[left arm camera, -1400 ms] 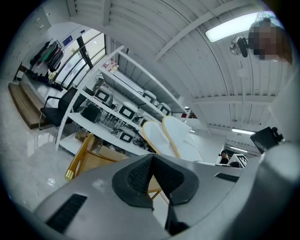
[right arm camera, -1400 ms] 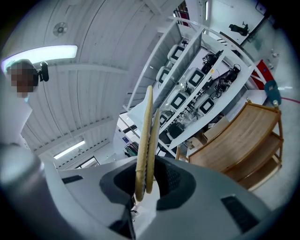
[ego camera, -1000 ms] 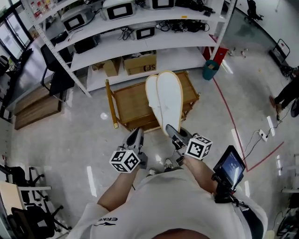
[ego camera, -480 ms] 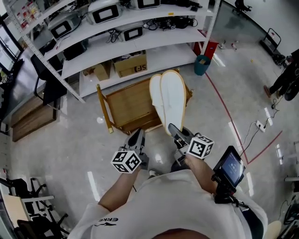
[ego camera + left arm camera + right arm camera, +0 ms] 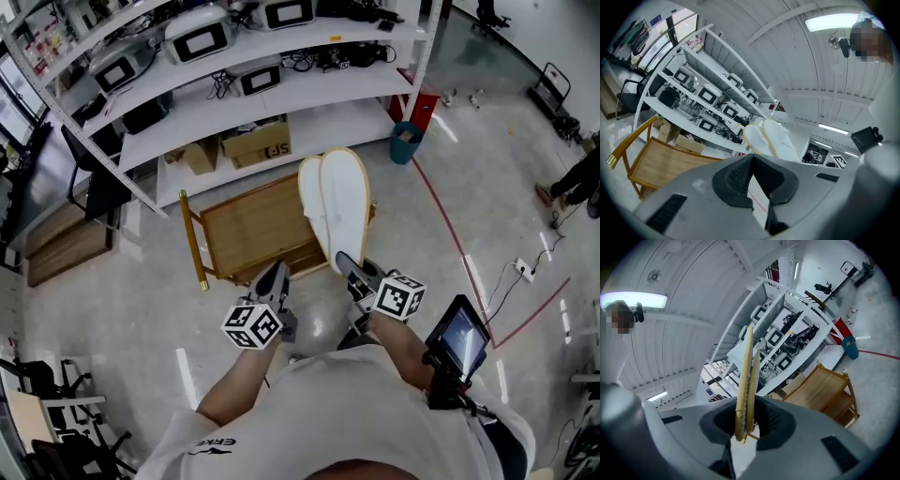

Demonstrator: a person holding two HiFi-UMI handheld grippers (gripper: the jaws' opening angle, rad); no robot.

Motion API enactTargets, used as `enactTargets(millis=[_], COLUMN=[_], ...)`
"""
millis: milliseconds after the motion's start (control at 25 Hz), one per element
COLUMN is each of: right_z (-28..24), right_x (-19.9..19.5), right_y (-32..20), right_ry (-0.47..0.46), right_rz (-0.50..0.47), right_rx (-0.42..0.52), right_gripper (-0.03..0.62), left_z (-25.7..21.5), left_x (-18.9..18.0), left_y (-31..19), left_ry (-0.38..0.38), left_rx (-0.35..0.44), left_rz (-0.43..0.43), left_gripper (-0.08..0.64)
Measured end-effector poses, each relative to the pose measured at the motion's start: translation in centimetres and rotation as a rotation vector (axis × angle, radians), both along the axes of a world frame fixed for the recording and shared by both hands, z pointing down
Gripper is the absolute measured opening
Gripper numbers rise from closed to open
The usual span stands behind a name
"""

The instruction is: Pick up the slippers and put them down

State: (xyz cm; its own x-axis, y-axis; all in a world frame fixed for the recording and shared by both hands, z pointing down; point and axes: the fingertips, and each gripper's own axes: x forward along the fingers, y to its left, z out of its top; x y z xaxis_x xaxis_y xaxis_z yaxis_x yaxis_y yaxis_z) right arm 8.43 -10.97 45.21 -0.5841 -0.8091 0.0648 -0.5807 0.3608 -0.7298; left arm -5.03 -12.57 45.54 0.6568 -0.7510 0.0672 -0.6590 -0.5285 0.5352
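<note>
From the head view, the right gripper [image 5: 346, 262] holds two white slippers [image 5: 339, 202] pressed flat together, and they stick out in the air above a low wooden rack [image 5: 246, 228] on the floor, with white shelves [image 5: 309, 89] behind it, while the left gripper [image 5: 276, 271] is just beside it. In the left gripper view, the left gripper's jaws touch at the tips with nothing between them, and the slippers show up ahead. In the right gripper view, the right gripper's jaws squeeze the slippers at one end, and the slippers stand up on edge.
</note>
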Motion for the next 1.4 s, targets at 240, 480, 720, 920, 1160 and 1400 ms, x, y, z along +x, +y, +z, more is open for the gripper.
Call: enactTargets(millis=[240, 480, 720, 920, 1160, 1400], right_z=[0.9, 2.3, 2.8, 4.1, 6.2, 10.1], right_x=[4.4, 7.8, 11.0, 12.8, 13.6, 13.2], right_y=[-3.2, -5.3, -6.9, -7.7, -9.0, -10.8], right_ry=[-0.009, -0.023, -0.022, -0.017, -0.032, -0.031], right_rz=[-0.018, -0.041, -0.072, -0.095, -0.099, -0.110], right_rx=[-0.025, -0.058, -0.079, -0.112, -0.169, -0.260], right_gripper=[0.071, 0.071, 0.071, 0.071, 0.071, 0.071], left_z=[0.5, 1.5, 1.9, 2.9, 4.9, 7.0], left_x=[4.4, 7.9, 10.9, 13.0, 14.2, 14.0], left_y=[-3.0, -5.2, -6.6, -7.2, -8.3, -10.7], left_ry=[-0.015, -0.036, -0.027, -0.023, -0.043, -0.060], left_rx=[-0.015, -0.027, -0.056, -0.097, -0.151, -0.196], left_rz=[-0.013, -0.031, -0.063, -0.068, -0.040, -0.013], left_gripper=[0.005, 0.005, 0.005, 0.005, 0.005, 0.005])
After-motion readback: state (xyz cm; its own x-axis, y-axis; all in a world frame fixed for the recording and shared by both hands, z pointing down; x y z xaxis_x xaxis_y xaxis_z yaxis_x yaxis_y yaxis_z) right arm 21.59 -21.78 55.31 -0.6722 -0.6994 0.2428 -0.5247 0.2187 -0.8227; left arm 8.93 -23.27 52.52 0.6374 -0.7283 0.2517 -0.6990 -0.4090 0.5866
